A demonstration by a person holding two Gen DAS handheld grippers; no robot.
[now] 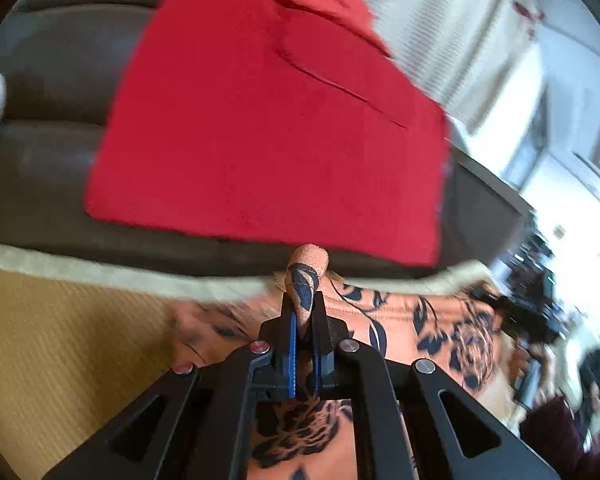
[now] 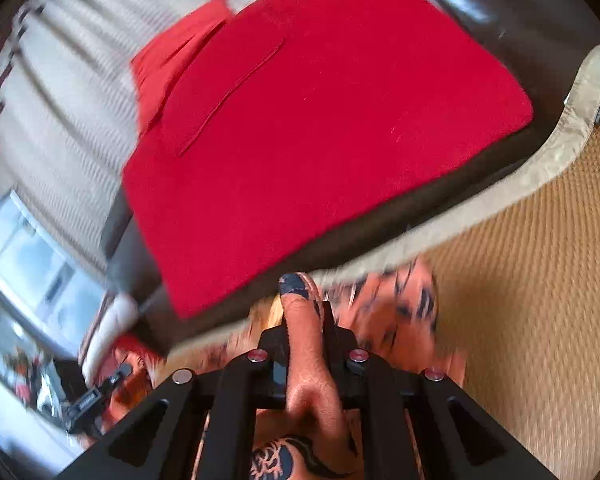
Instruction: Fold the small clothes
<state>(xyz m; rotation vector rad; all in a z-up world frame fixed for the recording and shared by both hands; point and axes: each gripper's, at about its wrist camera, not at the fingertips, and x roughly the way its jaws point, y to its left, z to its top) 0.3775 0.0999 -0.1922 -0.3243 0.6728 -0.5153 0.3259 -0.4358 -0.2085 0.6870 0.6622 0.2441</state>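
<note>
Orange floral cloth pinched in both the left claw and right claw, red folded garment ahead

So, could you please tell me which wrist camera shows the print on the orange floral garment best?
The left wrist view: the orange floral garment spreads out there with sharp dark leaves, pinched by the left gripper. The right wrist view shows only a motion-blurred patch plus the fold clamped in the right gripper.

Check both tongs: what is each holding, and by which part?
Both grip the orange floral-print garment: the left tongs and the right tongs each pinch a bunched fold of it. Which part is unclear.
</note>
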